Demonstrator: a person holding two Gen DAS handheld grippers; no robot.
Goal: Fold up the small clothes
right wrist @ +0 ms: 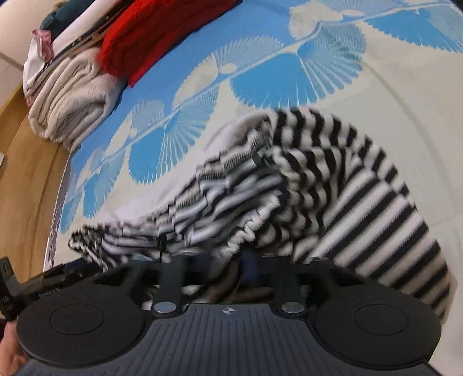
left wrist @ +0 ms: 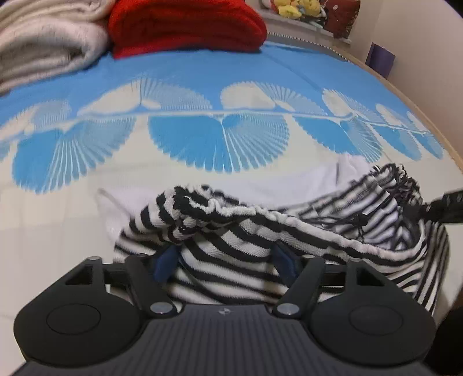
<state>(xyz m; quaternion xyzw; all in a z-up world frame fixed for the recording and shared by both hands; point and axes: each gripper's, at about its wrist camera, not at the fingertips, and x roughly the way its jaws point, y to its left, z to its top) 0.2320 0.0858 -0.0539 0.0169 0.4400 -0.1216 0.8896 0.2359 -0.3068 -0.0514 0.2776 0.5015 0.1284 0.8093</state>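
Garment: striped top (left wrist: 260,231), bunched on the bedspread (left wrist: 86,202), over a white cloth (left wrist: 289,182).
Your left gripper (left wrist: 225,260): jaws wide, stripes lying between the blue pads (left wrist: 166,264).
Your right gripper (right wrist: 228,269): jaws narrow, fabric bunched over them; grip not discernible.
Beyond: red blanket (left wrist: 185,26), beige blanket (left wrist: 43,43) at the bed's far edge.

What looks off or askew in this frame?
The striped garment is bunched in a rumpled heap on the bedspread rather than lying flat, its gathered hem twisted. A white piece pokes out beneath it. The folded red blanket and beige blanket behind look tidy.
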